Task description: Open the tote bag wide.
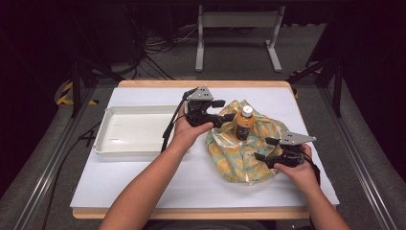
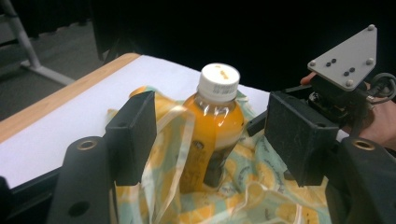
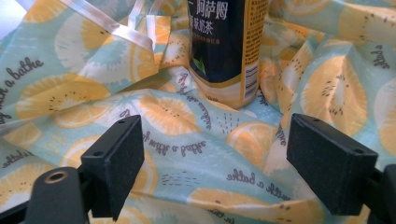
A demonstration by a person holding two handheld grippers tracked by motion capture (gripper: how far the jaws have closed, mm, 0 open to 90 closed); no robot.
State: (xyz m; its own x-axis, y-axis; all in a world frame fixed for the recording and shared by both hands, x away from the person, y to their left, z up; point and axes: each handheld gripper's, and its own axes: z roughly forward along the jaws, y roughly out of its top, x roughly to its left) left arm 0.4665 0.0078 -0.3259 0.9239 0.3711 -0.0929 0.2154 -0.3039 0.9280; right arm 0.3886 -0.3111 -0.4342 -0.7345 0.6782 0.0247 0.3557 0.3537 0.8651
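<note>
- My left gripper [image 1: 229,109] is raised just left of the bottle [image 1: 244,123]; its jaws stand wide apart, either side of the bottle's upper part, and the pads touch nothing.
- In the left gripper view the bottle [image 2: 215,126] shows between the two jaws but farther off; a pale strap of the bag hangs close to the left jaw, not gripped.
- My right gripper [image 1: 266,149] is low at the bag's right edge, jaws spread wide, nothing between them; in its own view the fabric [image 3: 187,135] lies under and beyond the pads.
- Bottle: upright, white cap on, orange liquid, dark label; it stands on the crumpled bag [image 1: 242,154], roughly at its middle.
- Bag: light blue-green cloth with an orange-slice print, lying on the white table sheet [image 1: 143,182], right of centre.
- White tray [image 1: 103,143]: on the left part of the table, just beside my left forearm, well apart from the bottle.
</note>
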